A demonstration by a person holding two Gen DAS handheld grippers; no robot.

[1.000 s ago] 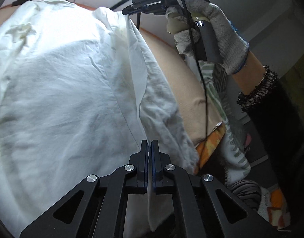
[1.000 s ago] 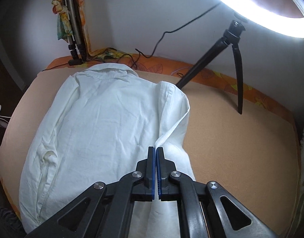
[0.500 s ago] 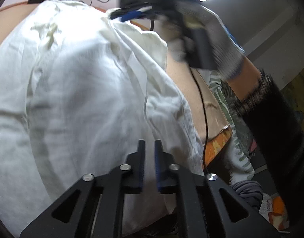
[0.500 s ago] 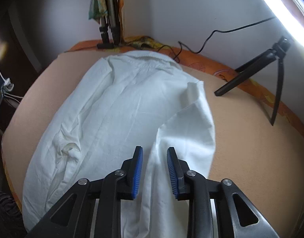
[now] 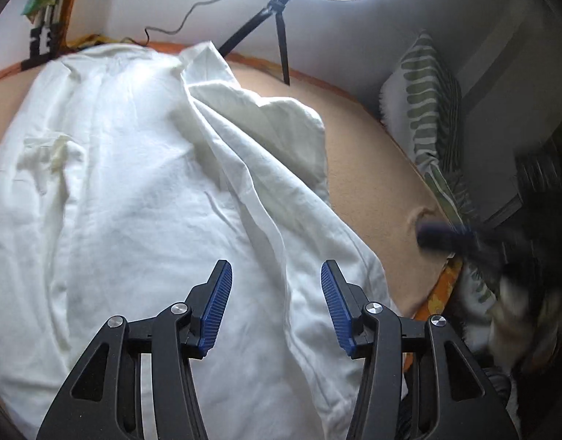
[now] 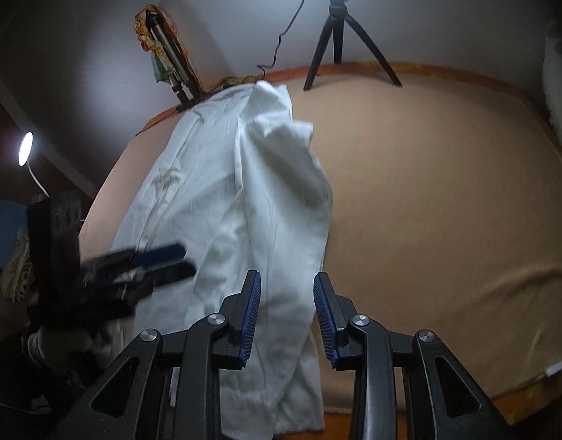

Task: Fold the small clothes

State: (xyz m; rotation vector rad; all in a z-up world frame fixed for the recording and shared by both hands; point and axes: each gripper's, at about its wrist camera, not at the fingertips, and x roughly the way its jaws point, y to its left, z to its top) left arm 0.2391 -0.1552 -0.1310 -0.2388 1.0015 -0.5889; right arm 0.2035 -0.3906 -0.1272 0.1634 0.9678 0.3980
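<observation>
A white shirt (image 5: pixel 141 198) lies on the tan bed, its right side and sleeve folded in over the body; it also shows in the right wrist view (image 6: pixel 244 198). My left gripper (image 5: pixel 273 289) is open and empty above the shirt's near hem. My right gripper (image 6: pixel 286 300) is open and empty over the shirt's near right edge. The left gripper appears blurred at the left of the right wrist view (image 6: pixel 149 264), and the right gripper blurred at the right of the left wrist view (image 5: pixel 449 238).
A ring light on a small black tripod (image 6: pixel 336 29) stands at the far bed edge. A second folded tripod (image 6: pixel 171 62) leans at the back left. A green-patterned pillow (image 5: pixel 431 110) lies on the right. Tan mattress (image 6: pixel 446 190) spreads right of the shirt.
Both grippers were shut on the shirt's side edge a second ago. They opened, let the folded side drop onto the shirt, and pulled back toward the near edge.
</observation>
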